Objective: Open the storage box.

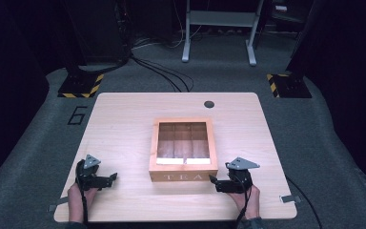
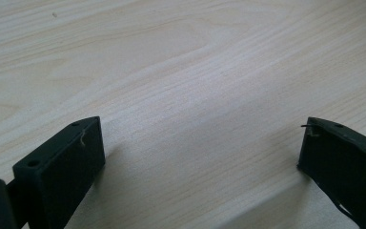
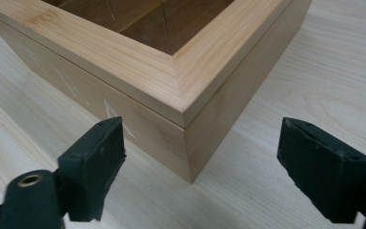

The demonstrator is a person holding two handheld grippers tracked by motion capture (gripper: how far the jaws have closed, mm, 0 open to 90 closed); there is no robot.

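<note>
A square wooden tea box [image 1: 183, 150] with a windowed lid and "TEA" on its front sits closed in the middle of the light wooden table [image 1: 124, 119]. My left gripper [image 1: 109, 179] rests near the front left of the table, open, with bare tabletop between its jaws [image 2: 198, 143]. My right gripper [image 1: 213, 181] is open at the box's front right corner. In the right gripper view that corner of the tea box [image 3: 181, 90] stands just ahead of the right gripper [image 3: 200, 157], between its spread jaws, not touched. Dividers show through the lid.
A round hole [image 1: 209, 104] marks the table's far edge. Beyond the table lie grey carpet, cables, two stand bases with yellow-black stripes [image 1: 81, 85] and a white metal frame [image 1: 219, 28]. A "6" [image 1: 77, 115] is marked on the floor at left.
</note>
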